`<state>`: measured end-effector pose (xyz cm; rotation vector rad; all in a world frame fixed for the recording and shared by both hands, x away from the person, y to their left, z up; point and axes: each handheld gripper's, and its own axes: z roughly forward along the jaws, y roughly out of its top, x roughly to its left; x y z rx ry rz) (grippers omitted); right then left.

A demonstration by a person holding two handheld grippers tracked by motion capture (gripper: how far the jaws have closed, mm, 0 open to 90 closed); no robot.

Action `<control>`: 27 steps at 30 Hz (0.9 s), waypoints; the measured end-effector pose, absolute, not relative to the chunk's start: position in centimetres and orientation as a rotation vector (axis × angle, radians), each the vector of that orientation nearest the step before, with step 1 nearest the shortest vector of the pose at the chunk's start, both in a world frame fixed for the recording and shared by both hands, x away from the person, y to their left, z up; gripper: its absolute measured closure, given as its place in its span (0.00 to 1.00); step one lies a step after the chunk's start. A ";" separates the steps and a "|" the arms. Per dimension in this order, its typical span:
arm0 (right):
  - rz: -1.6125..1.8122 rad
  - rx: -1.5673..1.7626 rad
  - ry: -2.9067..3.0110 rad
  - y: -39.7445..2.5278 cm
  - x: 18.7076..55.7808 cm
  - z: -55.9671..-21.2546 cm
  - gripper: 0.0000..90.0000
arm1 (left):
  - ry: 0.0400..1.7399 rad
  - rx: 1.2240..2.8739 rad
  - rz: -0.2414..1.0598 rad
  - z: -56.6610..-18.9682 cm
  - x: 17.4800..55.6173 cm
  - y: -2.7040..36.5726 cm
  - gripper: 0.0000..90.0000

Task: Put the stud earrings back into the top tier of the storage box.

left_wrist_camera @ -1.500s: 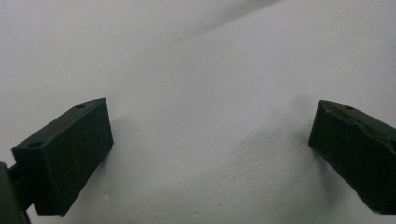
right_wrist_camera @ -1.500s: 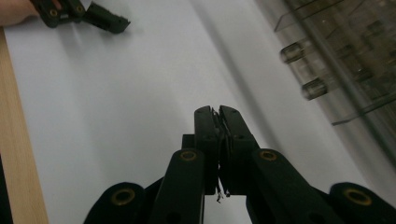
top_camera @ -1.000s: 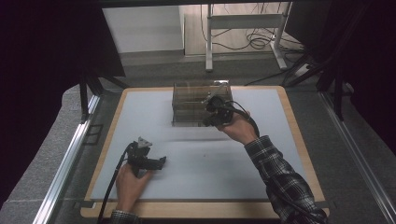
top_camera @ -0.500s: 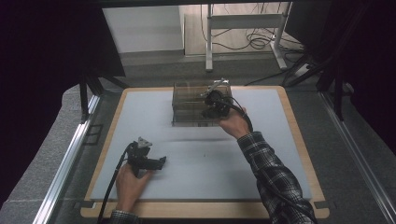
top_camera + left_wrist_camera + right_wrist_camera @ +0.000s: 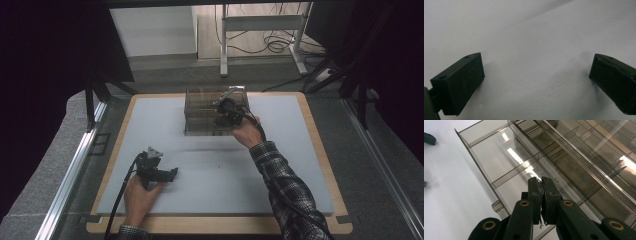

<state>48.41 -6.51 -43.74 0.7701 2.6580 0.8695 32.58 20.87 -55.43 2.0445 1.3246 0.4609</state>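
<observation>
Smoky plastic divided organizer (image 5: 204, 116), compartments seemingly empty, right tongs (image 5: 541, 185) pressed together above, left tongs (image 5: 536, 82) spread.

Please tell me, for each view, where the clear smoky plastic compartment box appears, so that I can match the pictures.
High view: clear smoky plastic compartment box at the far middle of the pale mat, under the right gripper.
Left gripper view: pale mat between open jaws.
Right gripper view: box across the upper picture.
Shared landmark: the mat.

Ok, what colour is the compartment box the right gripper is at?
Smoky see-through grey; the compartment box shows best in the right gripper view.
</observation>
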 end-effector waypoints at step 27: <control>0.904 0.740 2.680 -7.7 47.1 -41.6 0.86 | 1.323 2.052 0.460 -55.4 32.6 20.9 0.00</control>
